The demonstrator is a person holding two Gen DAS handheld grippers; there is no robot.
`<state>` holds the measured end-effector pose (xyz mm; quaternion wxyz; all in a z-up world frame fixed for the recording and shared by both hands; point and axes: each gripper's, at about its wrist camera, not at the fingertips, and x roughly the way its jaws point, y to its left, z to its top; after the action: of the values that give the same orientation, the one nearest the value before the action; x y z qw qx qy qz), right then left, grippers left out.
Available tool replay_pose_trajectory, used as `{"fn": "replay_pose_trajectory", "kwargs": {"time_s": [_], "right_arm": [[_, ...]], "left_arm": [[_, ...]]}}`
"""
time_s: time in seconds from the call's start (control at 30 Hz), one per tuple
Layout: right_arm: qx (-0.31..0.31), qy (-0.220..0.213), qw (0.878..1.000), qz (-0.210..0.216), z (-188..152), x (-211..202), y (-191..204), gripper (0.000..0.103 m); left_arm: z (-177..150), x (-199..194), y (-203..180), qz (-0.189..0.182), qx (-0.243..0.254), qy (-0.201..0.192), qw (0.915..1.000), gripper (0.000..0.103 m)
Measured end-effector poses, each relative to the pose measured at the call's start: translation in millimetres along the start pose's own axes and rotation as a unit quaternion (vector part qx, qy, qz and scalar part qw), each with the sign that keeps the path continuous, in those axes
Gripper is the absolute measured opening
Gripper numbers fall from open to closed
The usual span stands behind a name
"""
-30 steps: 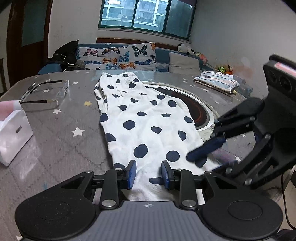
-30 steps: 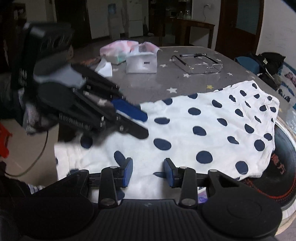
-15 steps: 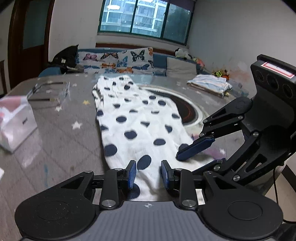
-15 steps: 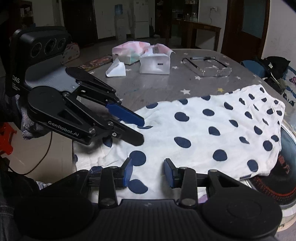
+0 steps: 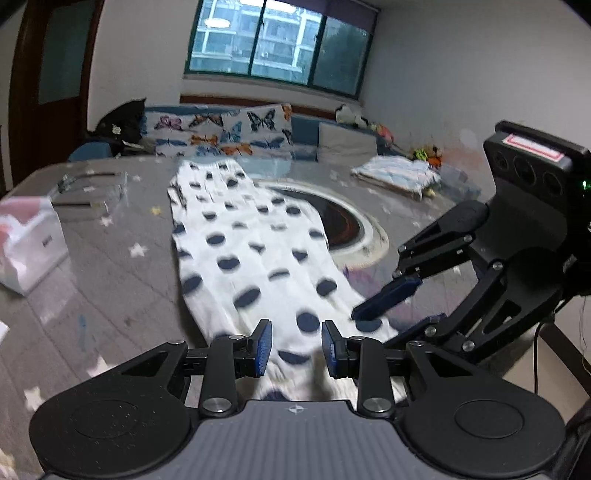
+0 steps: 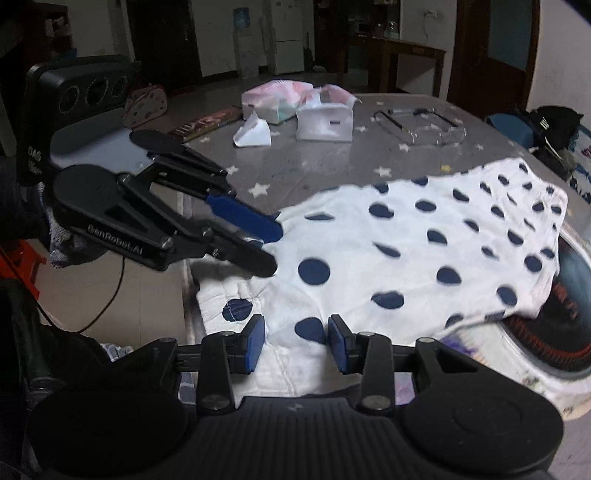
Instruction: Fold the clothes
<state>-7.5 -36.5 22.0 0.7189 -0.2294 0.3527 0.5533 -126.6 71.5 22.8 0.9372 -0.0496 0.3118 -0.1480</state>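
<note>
The garment [image 5: 255,258], white with dark dots, lies lengthwise on the grey star-print table [image 5: 110,266], its near end hanging over the near edge and its far end reaching towards the sofa [image 5: 221,133].

The left view alone shows the window [image 5: 280,48], a folded striped cloth [image 5: 399,175] far right on the table, and the round dark inset [image 5: 343,225] that the garment partly covers. The right view alone shows tissue packs [image 6: 325,118], a clear tray [image 6: 424,125] and, beyond the table, floor and a dark doorway [image 6: 162,33].

The left gripper [image 5: 296,345] has its blue pads parted with garment between them; whether they pinch it I cannot tell, since the cloth passes under the jaws. In the right view its fingertips [image 6: 255,221] sit at the garment's left near edge. The right gripper [image 6: 296,343] is likewise part spread over the near hem, grip unclear.

Against a second ago, the garment has slid nearer, more of it hanging off the edge, and both views are now motion-blurred. The jaw gaps look the same.

The table to the garment's left is bare up to the tissue box [image 5: 29,247]; the two grippers stand close together at the near edge.
</note>
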Motion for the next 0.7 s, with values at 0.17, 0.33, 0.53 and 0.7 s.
{"fn": "replay_pose_trajectory", "kwargs": {"time_s": [0.17, 0.33, 0.53, 0.7], "right_arm": [[0.002, -0.008, 1.0, -0.002, 1, -4, 1, 0.038], [-0.001, -0.013, 1.0, -0.001, -2, -16, 4, 0.038], [0.029, -0.01, 0.999, 0.012, -8, -12, -5, 0.039], [0.036, -0.03, 0.999, 0.017, 3, -33, -19, 0.042]], "left_arm": [[-6, 4, 0, 0.008, 0.002, 0.012, 0.9999, 0.031], [-5, 1, 2, 0.009, 0.001, 0.014, 0.9999, 0.032], [-1, 1, 2, 0.009, 0.002, 0.016, 0.9998, 0.034], [16, -8, 8, 0.014, 0.006, -0.001, 0.9999, 0.035]]}}
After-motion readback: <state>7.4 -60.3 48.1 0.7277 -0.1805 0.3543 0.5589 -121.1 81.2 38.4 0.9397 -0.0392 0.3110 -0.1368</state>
